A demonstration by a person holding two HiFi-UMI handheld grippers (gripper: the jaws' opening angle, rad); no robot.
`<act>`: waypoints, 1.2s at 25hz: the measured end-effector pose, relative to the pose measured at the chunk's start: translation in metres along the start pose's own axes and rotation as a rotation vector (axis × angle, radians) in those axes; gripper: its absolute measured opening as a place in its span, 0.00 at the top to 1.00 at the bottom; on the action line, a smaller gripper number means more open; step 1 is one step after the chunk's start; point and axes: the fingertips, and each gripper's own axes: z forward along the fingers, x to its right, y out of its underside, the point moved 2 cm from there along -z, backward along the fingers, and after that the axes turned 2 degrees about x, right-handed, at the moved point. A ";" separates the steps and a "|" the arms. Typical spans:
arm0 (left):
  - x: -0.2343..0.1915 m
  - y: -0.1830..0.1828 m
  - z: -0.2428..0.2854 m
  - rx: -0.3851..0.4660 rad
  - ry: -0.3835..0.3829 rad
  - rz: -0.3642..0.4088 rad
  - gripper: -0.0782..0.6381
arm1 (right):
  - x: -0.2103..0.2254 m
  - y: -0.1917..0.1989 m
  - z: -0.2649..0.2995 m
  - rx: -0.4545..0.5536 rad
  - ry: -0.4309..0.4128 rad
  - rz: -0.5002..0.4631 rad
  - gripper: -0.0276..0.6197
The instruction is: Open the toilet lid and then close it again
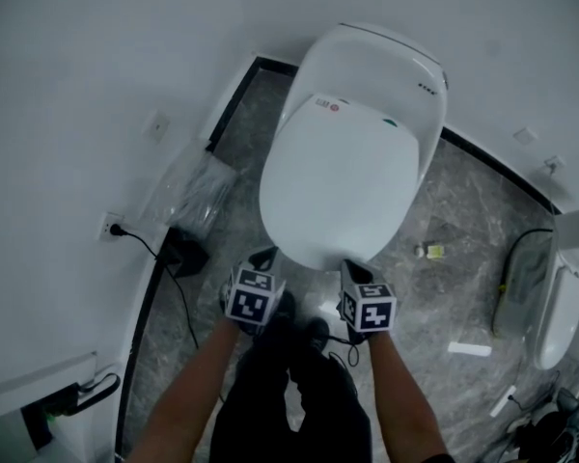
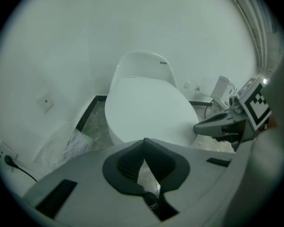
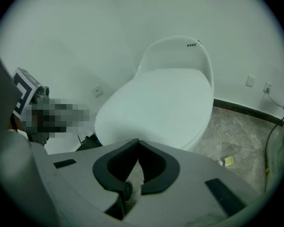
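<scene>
The white toilet (image 1: 367, 75) stands against the wall with its lid (image 1: 338, 186) down flat; the lid also fills the left gripper view (image 2: 149, 108) and the right gripper view (image 3: 156, 105). My left gripper (image 1: 263, 257) hangs just off the lid's front-left rim, its dark tips (image 2: 144, 141) meeting with nothing between them. My right gripper (image 1: 355, 270) sits at the front-right rim, shut and empty as well (image 3: 138, 142). In the left gripper view the right gripper (image 2: 201, 126) points at the lid's edge. Neither gripper clearly touches the lid.
A clear plastic bag (image 1: 188, 191) lies left of the toilet by the wall, beside a black adapter (image 1: 183, 254) and a plugged socket (image 1: 114, 228). A small yellow item (image 1: 430, 251) and a white strip (image 1: 470, 349) lie on the grey marble floor. Another white seat (image 1: 560, 312) leans at right.
</scene>
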 end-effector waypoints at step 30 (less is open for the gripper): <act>0.081 -0.230 -0.303 0.483 0.111 0.027 0.88 | -0.129 -0.248 -0.312 0.587 -0.196 -0.086 0.94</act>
